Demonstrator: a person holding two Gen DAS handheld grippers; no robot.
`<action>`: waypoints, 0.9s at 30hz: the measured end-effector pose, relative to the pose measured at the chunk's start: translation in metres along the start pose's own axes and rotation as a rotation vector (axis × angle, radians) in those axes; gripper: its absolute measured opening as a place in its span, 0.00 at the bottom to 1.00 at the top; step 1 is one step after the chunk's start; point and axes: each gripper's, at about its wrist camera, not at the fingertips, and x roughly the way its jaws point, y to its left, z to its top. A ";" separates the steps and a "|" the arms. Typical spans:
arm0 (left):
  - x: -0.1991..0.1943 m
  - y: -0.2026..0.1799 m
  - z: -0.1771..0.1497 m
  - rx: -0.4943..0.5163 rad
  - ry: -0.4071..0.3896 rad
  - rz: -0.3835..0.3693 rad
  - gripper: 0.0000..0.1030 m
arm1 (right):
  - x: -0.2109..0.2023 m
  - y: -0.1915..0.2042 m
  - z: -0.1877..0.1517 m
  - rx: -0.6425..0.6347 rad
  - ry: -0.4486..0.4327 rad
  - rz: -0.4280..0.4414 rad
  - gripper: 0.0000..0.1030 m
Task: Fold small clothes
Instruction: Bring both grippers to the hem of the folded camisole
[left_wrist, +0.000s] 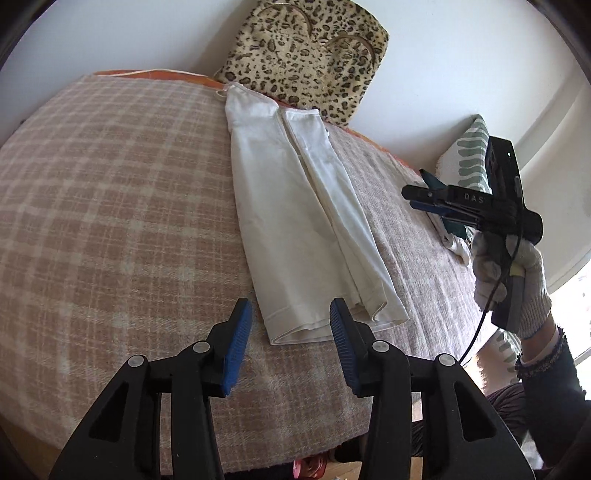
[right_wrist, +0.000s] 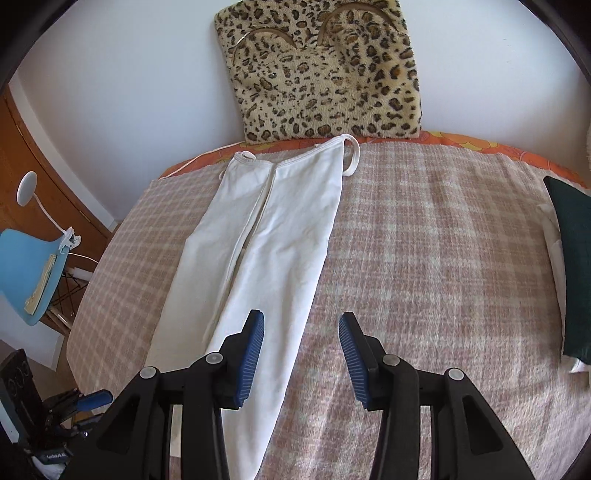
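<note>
A white strappy garment (right_wrist: 258, 236) is laid flat, both long sides folded inward to meet along its middle, its strapped end just before the leopard-print cushion (right_wrist: 325, 70).

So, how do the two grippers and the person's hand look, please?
Both the left gripper and the right gripper have black plastic frames with silver rivets and ribbed blue pads on the jaws. The right one carries white letters and a black cable. The right hand wears a white knit glove, with a dark sleeve and beaded bracelets.
</note>
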 end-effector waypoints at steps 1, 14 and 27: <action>0.001 0.002 -0.001 -0.019 0.010 -0.007 0.41 | -0.002 -0.001 -0.012 0.014 0.013 0.009 0.44; 0.032 -0.019 -0.001 0.062 0.075 0.034 0.39 | 0.012 0.017 -0.099 0.036 0.160 0.114 0.41; 0.013 0.014 -0.005 0.049 0.003 0.046 0.04 | 0.021 0.040 -0.103 -0.111 0.125 0.004 0.02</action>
